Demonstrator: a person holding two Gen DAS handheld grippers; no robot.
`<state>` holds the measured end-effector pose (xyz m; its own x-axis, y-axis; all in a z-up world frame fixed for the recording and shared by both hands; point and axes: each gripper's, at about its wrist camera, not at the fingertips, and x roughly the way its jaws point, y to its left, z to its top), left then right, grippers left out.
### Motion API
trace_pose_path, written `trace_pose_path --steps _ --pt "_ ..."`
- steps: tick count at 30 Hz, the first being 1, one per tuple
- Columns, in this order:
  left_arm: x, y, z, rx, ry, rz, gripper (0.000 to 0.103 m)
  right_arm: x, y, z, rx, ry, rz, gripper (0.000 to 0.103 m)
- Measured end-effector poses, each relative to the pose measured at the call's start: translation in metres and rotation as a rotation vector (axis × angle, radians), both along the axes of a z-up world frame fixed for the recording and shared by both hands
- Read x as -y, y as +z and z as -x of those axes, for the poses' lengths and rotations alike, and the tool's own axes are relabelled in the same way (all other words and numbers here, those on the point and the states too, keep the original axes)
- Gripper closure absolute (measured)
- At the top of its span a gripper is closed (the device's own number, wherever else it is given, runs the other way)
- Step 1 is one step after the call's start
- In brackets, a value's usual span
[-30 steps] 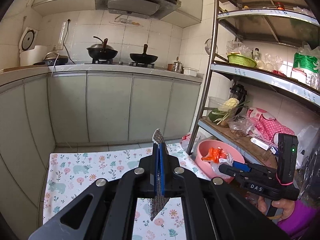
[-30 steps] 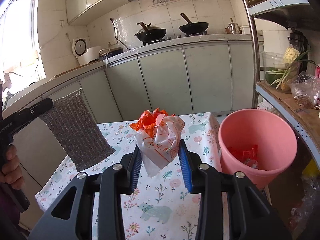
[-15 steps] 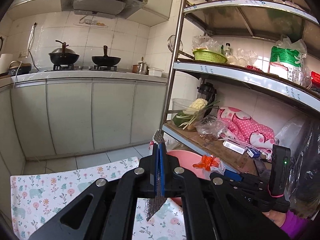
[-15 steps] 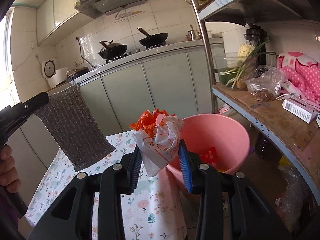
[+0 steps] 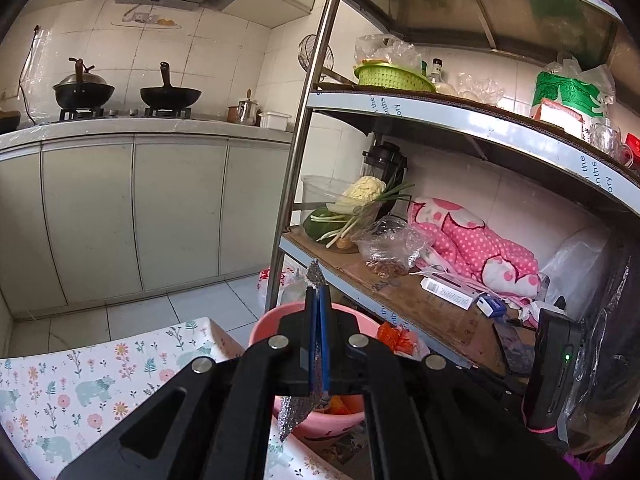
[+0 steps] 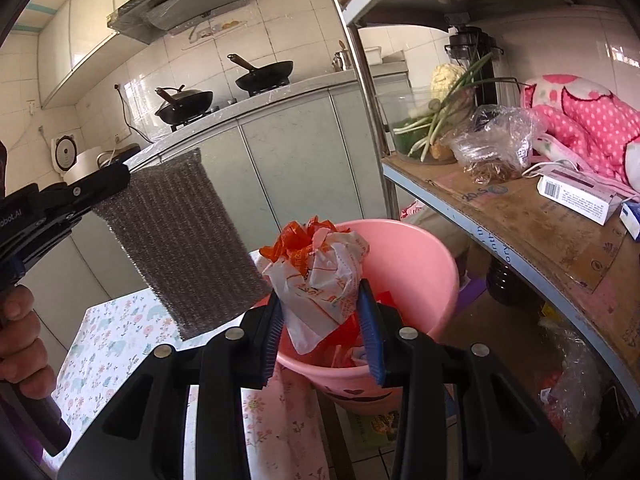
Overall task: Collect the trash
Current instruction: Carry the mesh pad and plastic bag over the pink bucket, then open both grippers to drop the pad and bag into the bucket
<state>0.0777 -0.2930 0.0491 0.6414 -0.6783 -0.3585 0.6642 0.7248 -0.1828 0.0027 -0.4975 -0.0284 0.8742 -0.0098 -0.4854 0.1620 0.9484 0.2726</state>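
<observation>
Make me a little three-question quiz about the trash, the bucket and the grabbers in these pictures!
1. True or false: the right gripper is clamped on a crumpled plastic bag.
2. What does the left gripper hold? A) a spoon B) a grey scouring pad C) a bottle
3. What colour is the bucket beside the flowery tablecloth?

Key: 1 true; 2 B; 3 pink.

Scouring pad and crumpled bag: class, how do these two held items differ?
The scouring pad is flat, grey and metallic; the crumpled bag is bunched, white and orange. The left gripper pinches the pad's edge; the right gripper squeezes the bag. Both are beside or over the pink bucket.
</observation>
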Motion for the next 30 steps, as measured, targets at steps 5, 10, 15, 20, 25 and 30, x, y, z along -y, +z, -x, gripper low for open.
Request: trace_pose_path --steps 5,10,15,20,25,30 --pt "0.026 -0.016 -0.018 -0.027 -0.015 -0.014 0.102 0.008 -0.012 -0.011 -0.024 -0.018 -0.002 0.067" --pt "0.051 -0.029 -0.033 -0.048 -0.033 -0.017 0.102 0.016 -0.023 -0.022 -0.042 -0.031 -0.007 0.067" --pt "0.063 -0.041 -0.041 -0.073 -0.049 -0.021 0.102 0.020 -0.033 -0.031 -0.062 -0.041 -0.006 0.066" --pt "0.069 -0.056 -0.047 -0.087 -0.047 -0.061 0.102 0.023 -0.043 -0.038 -0.083 -0.046 -0.004 0.067" --pt "0.069 -0.064 -0.050 -0.100 -0.041 -0.063 0.100 0.025 -0.049 -0.043 -0.104 -0.053 -0.003 0.064" --pt "0.069 -0.068 -0.053 -0.130 -0.039 -0.075 0.088 0.026 -0.054 -0.048 -0.146 -0.056 -0.013 0.057"
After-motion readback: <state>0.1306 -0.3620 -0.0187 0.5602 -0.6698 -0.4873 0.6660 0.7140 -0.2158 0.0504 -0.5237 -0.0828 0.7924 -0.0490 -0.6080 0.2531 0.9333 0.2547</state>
